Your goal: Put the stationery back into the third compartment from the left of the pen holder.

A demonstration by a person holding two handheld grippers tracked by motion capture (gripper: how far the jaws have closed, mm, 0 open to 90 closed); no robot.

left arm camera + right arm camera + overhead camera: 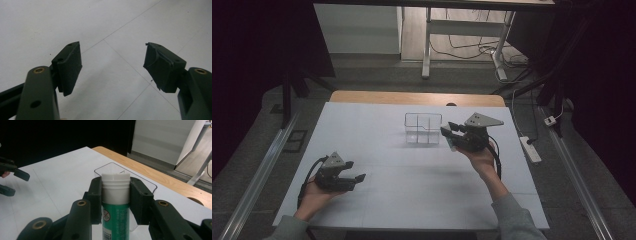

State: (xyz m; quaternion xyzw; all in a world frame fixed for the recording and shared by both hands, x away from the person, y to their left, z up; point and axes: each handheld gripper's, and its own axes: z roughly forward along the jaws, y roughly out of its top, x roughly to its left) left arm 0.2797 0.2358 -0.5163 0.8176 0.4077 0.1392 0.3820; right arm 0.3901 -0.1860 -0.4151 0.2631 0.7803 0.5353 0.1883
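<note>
The right tool is clamped just below the white cap of a green tube, likely light, stiff and slick, while the left tool gapes empty.

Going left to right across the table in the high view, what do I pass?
Left gripper, jaws open and empty → clear plastic container → right gripper, shut on a green tube with a white cap, just right of the container.

Glossy green tube with ridged white plastic cap, clear plastic bin, matt white table
</note>
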